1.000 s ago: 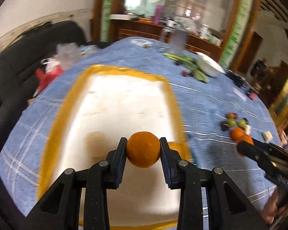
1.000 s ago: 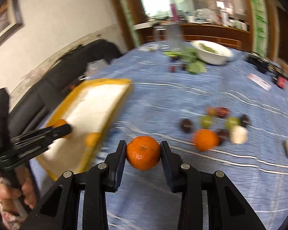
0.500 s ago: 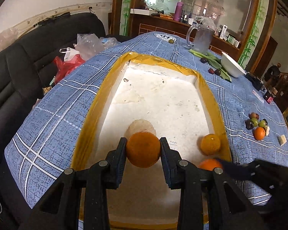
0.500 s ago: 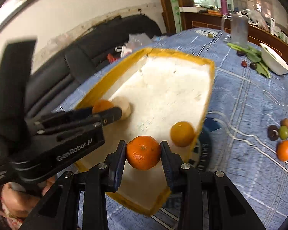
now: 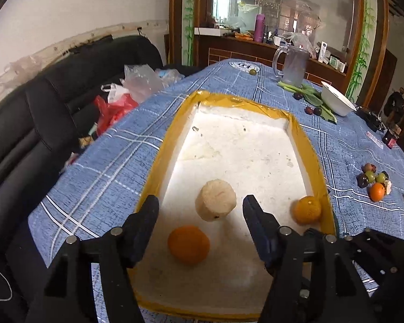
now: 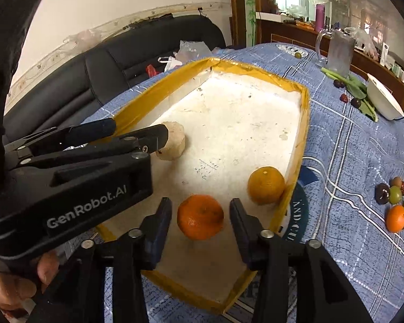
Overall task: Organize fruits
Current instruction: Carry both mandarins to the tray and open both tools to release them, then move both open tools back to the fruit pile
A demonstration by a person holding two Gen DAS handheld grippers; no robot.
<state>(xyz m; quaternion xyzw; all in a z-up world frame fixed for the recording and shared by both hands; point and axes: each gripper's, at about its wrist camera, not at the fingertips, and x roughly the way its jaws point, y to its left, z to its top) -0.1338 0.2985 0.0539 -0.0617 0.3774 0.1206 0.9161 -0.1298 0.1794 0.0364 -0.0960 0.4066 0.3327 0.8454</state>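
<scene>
Oranges now lie released in the foam tray (image 5: 159, 158); left gripper (image 5: 200, 226) and right gripper (image 6: 200, 219) have just been opening, jaws apart; next, I think, fetch the fruit pile (image 5: 374, 181) far right.

Three oranges (image 5: 188, 244) (image 5: 307, 209) (image 6: 200, 216) and a pale peeled chunk (image 5: 215, 203) inside the yellow-rimmed white tray (image 5: 159, 158). More small fruits (image 5: 372, 182), dark, green, orange, clustered on the table (image 5: 107, 161) well apart from the tray.
</scene>
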